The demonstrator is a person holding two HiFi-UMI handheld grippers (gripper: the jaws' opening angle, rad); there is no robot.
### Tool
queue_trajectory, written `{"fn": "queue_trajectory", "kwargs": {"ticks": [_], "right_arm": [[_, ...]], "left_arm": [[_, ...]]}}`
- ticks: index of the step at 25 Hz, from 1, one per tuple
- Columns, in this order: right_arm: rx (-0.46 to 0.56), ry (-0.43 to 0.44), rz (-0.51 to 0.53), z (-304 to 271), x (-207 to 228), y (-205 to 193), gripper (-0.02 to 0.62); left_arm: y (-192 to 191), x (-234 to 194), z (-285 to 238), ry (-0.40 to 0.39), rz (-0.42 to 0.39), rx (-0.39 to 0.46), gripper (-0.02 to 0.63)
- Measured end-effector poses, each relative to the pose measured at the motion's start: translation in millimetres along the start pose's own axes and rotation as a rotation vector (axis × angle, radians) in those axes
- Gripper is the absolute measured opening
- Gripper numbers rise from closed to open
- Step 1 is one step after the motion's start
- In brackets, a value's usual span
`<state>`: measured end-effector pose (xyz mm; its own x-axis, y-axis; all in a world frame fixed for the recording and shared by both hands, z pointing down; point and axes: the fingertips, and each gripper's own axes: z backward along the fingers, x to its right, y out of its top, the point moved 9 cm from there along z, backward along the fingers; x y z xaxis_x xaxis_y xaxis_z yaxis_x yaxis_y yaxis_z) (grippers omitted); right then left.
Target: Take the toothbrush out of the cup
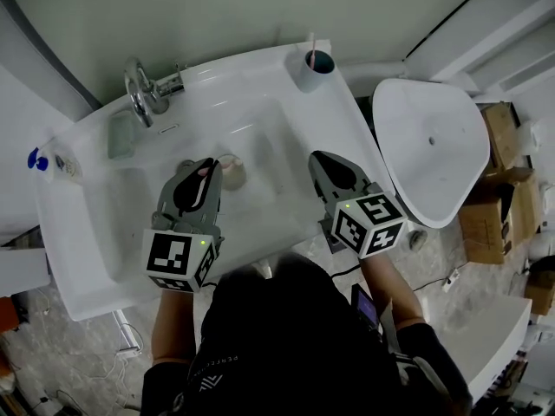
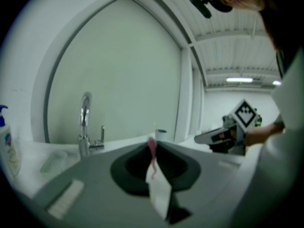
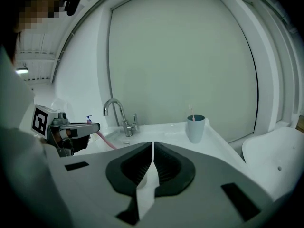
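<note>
A blue-grey cup (image 1: 316, 68) stands on the back right corner of the white washbasin (image 1: 95, 258), and a toothbrush (image 1: 310, 46) sticks up out of it. The cup (image 3: 195, 128) and that brush (image 3: 192, 111) also show in the right gripper view. My left gripper (image 1: 201, 170) hangs over the bowl, shut on a pink toothbrush (image 2: 152, 148). That pink toothbrush's handle (image 3: 105, 141) slants down out of the left gripper (image 3: 90, 127). My right gripper (image 1: 319, 159) hovers over the bowl's right side, shut with nothing between its jaws (image 3: 152, 148).
A chrome tap (image 1: 140, 94) stands at the back left of the basin, with a drain (image 1: 232, 173) under the left gripper. A soap bottle with a blue pump (image 1: 39, 159) is at the far left. A white basin-shaped piece (image 1: 434, 146) and cardboard boxes (image 1: 494, 198) lie to the right.
</note>
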<state>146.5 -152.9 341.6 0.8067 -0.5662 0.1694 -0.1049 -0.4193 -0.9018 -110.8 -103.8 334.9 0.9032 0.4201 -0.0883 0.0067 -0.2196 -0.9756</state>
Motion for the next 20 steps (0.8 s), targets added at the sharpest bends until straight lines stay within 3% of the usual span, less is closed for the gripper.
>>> {"fn": "queue_trajectory", "kwargs": {"ticks": [10,20], "right_arm": [[0.034,0.034,0.022,-17,57,32,0.029],[0.037,0.093,0.088,-51,109,69,0.057]], "left_arm": [[12,18,-42,0.021,0.05,0.011,0.035],[20,24,-82,0.091,0.075,0.007,0.035]]}}
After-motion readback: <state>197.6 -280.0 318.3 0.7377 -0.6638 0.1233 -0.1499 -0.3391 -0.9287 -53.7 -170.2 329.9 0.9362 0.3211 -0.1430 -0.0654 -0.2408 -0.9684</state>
